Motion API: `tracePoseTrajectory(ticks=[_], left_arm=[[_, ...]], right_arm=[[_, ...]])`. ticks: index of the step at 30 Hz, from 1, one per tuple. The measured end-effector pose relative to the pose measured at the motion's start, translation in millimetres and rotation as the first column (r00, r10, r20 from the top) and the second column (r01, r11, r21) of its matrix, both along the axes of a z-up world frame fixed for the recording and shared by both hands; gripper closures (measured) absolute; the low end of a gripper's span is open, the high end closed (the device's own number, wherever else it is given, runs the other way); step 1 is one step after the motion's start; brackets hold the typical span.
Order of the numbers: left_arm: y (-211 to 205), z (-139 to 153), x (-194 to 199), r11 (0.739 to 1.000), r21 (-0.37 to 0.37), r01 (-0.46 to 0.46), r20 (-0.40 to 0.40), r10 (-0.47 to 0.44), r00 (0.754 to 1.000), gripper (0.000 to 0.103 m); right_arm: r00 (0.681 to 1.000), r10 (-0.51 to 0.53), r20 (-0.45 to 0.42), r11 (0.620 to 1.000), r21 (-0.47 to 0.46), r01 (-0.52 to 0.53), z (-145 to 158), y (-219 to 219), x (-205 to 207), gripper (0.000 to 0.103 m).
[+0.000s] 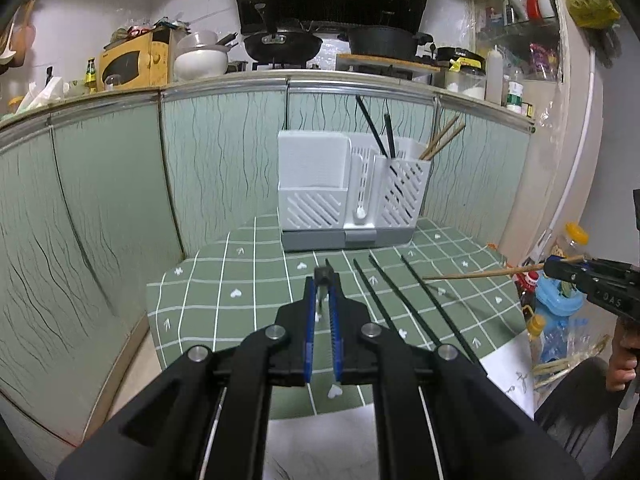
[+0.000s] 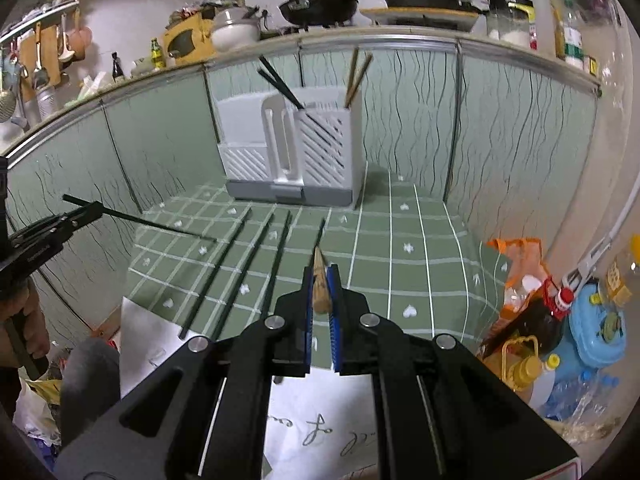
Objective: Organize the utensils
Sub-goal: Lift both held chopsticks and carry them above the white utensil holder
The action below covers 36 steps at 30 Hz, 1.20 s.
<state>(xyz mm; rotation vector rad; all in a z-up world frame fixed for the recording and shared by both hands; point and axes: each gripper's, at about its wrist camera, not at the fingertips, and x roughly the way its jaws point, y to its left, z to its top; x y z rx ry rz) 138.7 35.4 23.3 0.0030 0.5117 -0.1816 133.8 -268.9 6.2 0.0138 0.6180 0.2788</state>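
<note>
- Two chopsticks are in my jaws, one in each: my left gripper [image 1: 322, 280] is closed on a black chopstick [image 2: 140, 218], and my right gripper [image 2: 320, 276] is closed on a wooden chopstick [image 1: 480, 273]. Each stick is held crosswise, clear above the table.
- Just below my jaws, three more black chopsticks [image 2: 248, 260] lie side by side on the green checked tablecloth [image 2: 400, 240], with their ends over its near edge. A fourth dark stick seems to lie behind my right jaws, but it is mostly hidden.
- Further out, the white utensil holder [image 1: 352, 188] stands at the back of the table, close to the green cabinet doors [image 1: 220, 152]. Its right compartment already has two black chopsticks [image 1: 380, 132] and two wooden chopsticks [image 1: 442, 138], all leaning.
- I judge the task about half done: four sticks are placed, two are in the air, and three or more wait on the cloth.
- Room for moving: the way from my jaws to the holder is open over the cloth. On the right side, bottles [image 2: 532, 344] and bags stand near the table edge, so my right gripper has less space there. The sticks leaning out of the holder can be knocked when I bring new ones down.
</note>
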Motion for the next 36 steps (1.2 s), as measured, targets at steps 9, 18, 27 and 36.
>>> tracePoseTrajectory(ticks=[9, 18, 27, 36], left_arm=[[-4, 26, 4, 1.0, 0.001, 0.027, 0.031, -0.027, 0.999, 0.097], [-8, 39, 6, 0.999, 0.013, 0.042, 0.047, -0.043, 0.998, 0.097], [-9, 52, 15, 0.998, 0.008, 0.064, 0.032, -0.064, 0.997, 0.097], [-21, 82, 38, 0.993, 0.012, 0.118, 0.007, -0.118, 0.993, 0.097]], right_arm=[[0.998, -0.008, 0.067, 0.999, 0.039, 0.006, 44, -5, 8, 0.096], [0.996, -0.008, 0.09, 0.999, 0.04, 0.005, 66, -9, 13, 0.096], [0.996, 0.009, 0.085, 0.999, 0.038, -0.013, 76, -8, 19, 0.096], [0.994, 0.012, 0.111, 0.999, 0.033, -0.016, 93, -7, 33, 0.096]])
